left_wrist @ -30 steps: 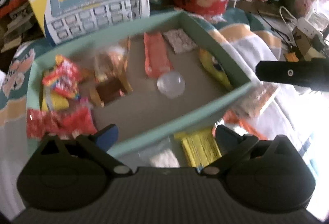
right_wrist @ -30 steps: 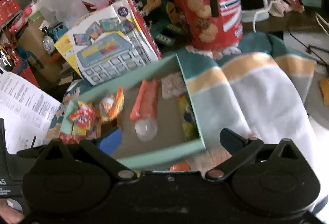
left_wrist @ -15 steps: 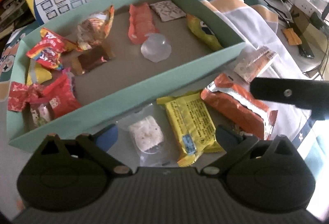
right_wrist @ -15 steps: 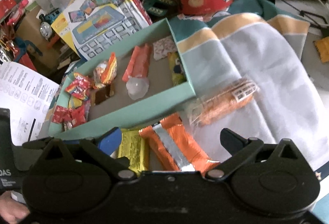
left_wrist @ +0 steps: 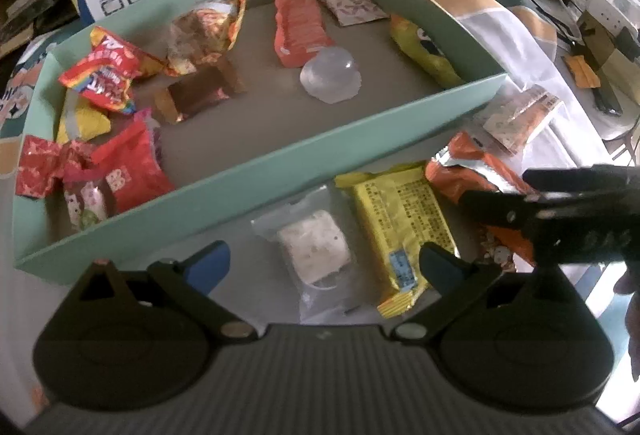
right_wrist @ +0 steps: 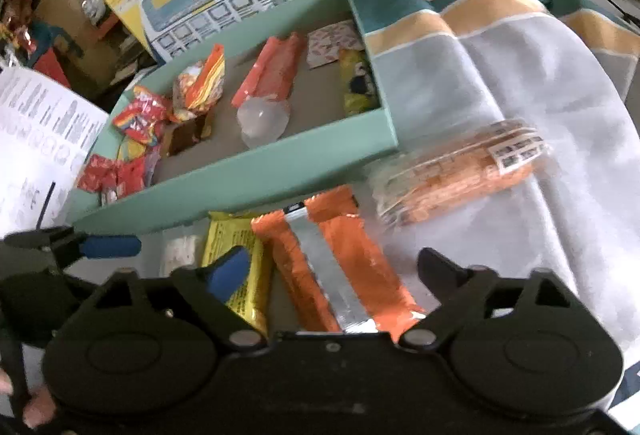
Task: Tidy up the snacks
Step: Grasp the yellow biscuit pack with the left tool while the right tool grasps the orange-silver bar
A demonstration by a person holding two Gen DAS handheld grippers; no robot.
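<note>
The green box (left_wrist: 256, 171) is sitting just past the fingers of both grippers, already holding a bunch of snacks. Four are still lying outside on the cloth (right_wrist: 520, 83), along the box's near wall.

Biggest one out there is the orange pack (right_wrist: 340, 267), lying right between the right gripper's (right_wrist: 324, 271) fingers, which are standing wide open and holding nothing. It's looking like crinkly foil, light and a bit slick, so I'd be pinching it across the short width near the middle, not by the flimsy sealed end.

Next, the clear-wrapped biscuits (right_wrist: 460, 171), up and to the right of those fingers. Blurry, but probably brittle inside, so I'm guessing a soft squeeze on the long sides.

The yellow pack (left_wrist: 400, 227) is lying just inside the left gripper's (left_wrist: 324, 263) right finger. That gripper is also spread wide and empty. The pack is flat and thin, so it'd be tricky to get under; grabbing by an edge seems best.

Smallest is the clear bag (left_wrist: 312, 243) with a pale block in it, right between the left fingers. The loose plastic is going to slip, so I'd be closing on the block itself.
</note>
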